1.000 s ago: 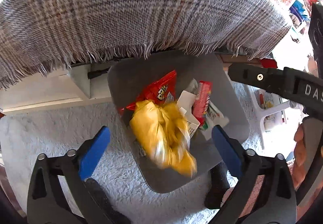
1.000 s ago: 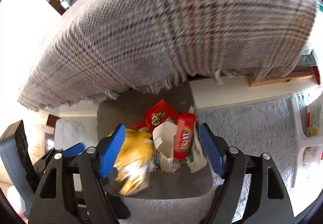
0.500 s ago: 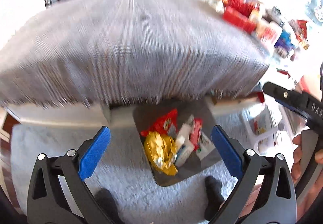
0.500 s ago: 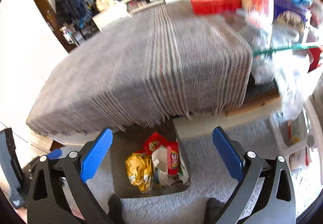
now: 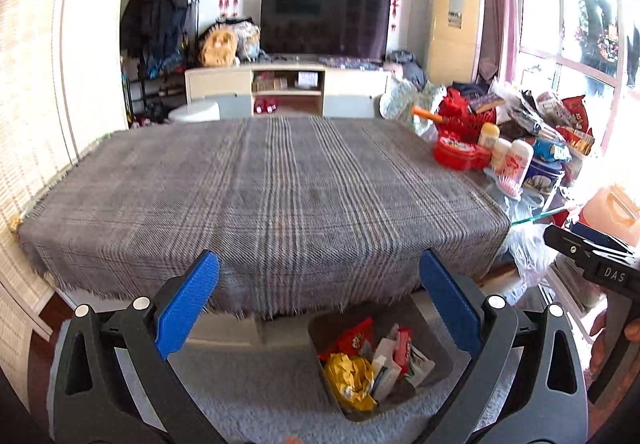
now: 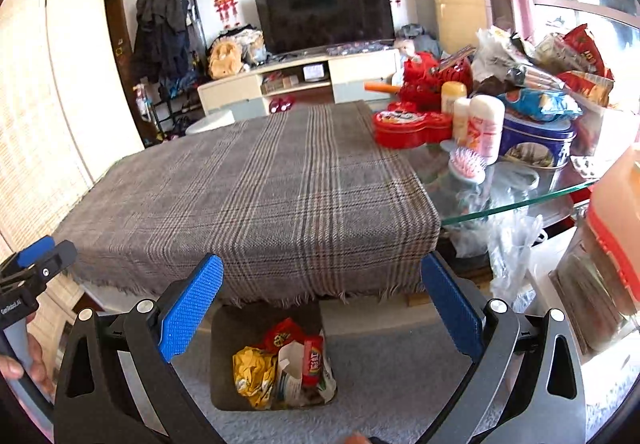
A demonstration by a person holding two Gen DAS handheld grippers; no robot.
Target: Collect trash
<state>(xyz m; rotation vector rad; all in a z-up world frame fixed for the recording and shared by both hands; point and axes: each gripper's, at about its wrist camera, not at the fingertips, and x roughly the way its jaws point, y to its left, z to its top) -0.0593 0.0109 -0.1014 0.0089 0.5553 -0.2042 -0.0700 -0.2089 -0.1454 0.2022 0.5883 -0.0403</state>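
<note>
Hovering with jaws spread wide and empty, the left gripper (image 5: 319, 306) and right gripper (image 6: 322, 308) overlook the near floor bin (image 6: 224, 328), where light, crinkly wrappers (image 6: 256, 374) suit pinching at a crumpled fold.

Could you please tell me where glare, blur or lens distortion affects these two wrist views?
Left wrist view: the window at right is blown out and washes over the snack pile; straight edges bow outward. Right wrist view: sunlight overexposes the upper right, the orange container at the edge is soft, and the plaid tablecloth stays sharp. No motion blur in either.
</note>
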